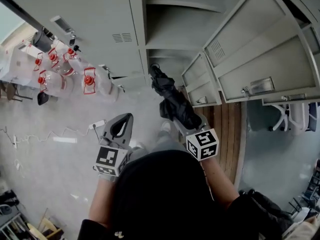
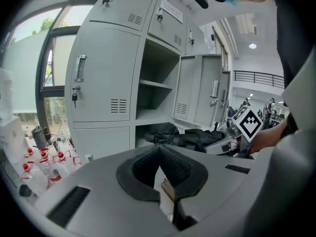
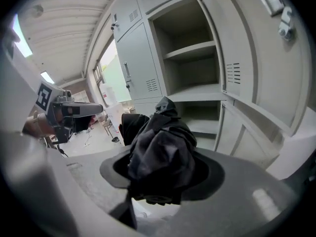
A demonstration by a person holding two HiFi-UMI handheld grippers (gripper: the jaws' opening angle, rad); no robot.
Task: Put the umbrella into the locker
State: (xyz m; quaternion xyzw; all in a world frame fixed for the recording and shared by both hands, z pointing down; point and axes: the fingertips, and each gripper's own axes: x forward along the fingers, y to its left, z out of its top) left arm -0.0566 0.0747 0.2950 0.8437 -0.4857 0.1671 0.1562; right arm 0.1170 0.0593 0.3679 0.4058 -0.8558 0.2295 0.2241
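Note:
A black folded umbrella point(image 1: 172, 101) sticks out forward from my right gripper point(image 1: 186, 123), which is shut on its rear end. Its tip point(image 1: 155, 71) is at the mouth of the low open locker compartment point(image 1: 167, 59). In the right gripper view the umbrella point(image 3: 160, 147) fills the space between the jaws and points at the open shelves point(image 3: 197, 93). My left gripper point(image 1: 120, 126) hangs to the left over the floor, jaws together and empty. The left gripper view has its pads point(image 2: 170, 164) meeting, with the umbrella point(image 2: 187, 136) and right gripper point(image 2: 232, 132) beyond.
Open grey locker doors point(image 1: 255, 54) swing out on the right. Several plastic water bottles with red caps point(image 1: 75, 76) stand on the floor at the left by the closed lockers point(image 1: 95, 29). A white cable point(image 1: 60, 133) lies on the floor. A white chair point(image 1: 285, 116) is at the right.

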